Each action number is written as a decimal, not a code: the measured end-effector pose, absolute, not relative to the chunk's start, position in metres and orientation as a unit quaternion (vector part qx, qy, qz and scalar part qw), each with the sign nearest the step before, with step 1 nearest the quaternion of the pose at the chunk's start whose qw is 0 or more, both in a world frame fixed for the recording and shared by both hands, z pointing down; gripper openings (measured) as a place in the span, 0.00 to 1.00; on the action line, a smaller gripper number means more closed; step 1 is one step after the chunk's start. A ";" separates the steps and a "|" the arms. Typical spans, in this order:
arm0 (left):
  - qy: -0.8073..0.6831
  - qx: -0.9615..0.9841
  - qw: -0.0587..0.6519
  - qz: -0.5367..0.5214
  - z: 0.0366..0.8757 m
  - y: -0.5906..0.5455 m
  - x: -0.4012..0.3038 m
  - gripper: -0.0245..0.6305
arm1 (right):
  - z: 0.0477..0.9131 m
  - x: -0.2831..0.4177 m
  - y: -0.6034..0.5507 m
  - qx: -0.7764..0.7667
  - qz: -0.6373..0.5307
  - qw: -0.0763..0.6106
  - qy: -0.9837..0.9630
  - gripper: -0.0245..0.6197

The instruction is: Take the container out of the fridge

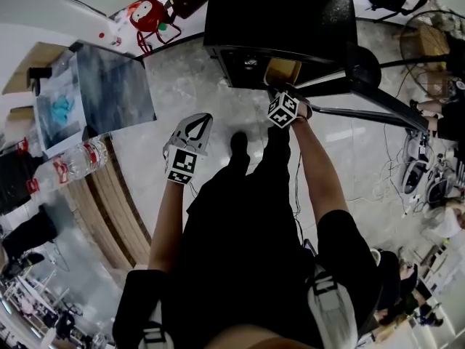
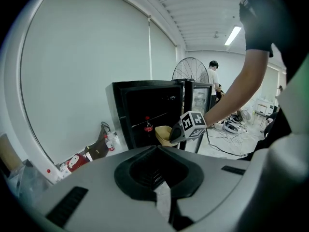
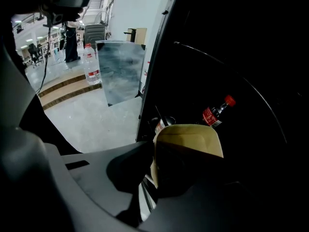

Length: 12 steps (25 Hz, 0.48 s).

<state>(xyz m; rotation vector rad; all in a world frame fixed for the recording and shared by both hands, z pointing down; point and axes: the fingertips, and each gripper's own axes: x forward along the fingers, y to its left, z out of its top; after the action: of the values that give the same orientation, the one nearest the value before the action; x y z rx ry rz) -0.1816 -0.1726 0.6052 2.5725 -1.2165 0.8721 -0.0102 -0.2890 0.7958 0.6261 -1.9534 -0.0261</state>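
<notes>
Right gripper [image 1: 285, 91] is clamping the yellow container [image 1: 282, 71] at the fridge [image 1: 290, 20] opening, top centre.
Left gripper [image 1: 197, 122], jaws pressed together on nothing, is hanging mid-frame, lower left of it.

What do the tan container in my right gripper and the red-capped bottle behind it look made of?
The container: probably thin plastic, matte and opaque, with a rounded rim; coated paper is possible. The bottle: likely plastic holding a dark drink, judging by its red screw cap and red wrap label; glass cannot be excluded.
</notes>
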 end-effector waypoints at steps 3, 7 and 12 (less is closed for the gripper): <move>-0.405 0.864 0.083 0.287 0.607 -0.169 -0.185 0.07 | 0.789 -0.013 -0.278 0.262 -0.011 0.521 -0.812 0.07; -0.401 0.870 0.087 0.275 0.610 -0.162 -0.186 0.07 | 0.779 -0.012 -0.262 0.265 -0.012 0.526 -0.808 0.07; -0.395 0.876 0.091 0.262 0.610 -0.155 -0.187 0.07 | 0.763 -0.008 -0.244 0.264 -0.017 0.534 -0.803 0.07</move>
<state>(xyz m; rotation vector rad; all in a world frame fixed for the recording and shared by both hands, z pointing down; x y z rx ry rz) -0.1869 -0.1546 0.6104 2.6035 -1.1735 0.7794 -0.0078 -0.2442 0.7634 0.6290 -1.9141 -0.0412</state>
